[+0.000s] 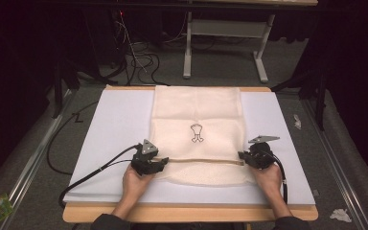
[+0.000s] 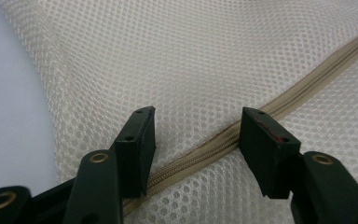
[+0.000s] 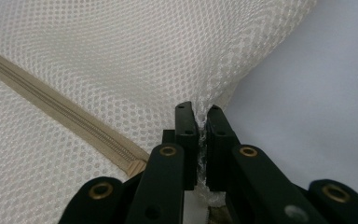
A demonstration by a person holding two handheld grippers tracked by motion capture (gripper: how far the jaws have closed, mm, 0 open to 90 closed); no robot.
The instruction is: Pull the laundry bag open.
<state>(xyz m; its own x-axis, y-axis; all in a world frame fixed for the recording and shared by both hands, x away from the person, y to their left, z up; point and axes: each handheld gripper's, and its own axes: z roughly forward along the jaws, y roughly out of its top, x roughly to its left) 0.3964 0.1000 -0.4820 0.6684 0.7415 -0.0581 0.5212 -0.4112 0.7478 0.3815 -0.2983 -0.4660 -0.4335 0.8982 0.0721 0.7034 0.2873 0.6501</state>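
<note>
Two grippers, one mesh bag, one zipper, one little printed logo on it.
Left gripper sits open over the zipper at the bag's left edge; right gripper pinches the mesh bag, flat on the tabletop. My guess: the left closes on loose mesh, or the thin netting slips out on the right.

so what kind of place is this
Probably a lab or recording workspace, not a home: a white foam-board-topped wooden table, loose black cables on the grey carpet, and a white metal desk frame behind.
</note>
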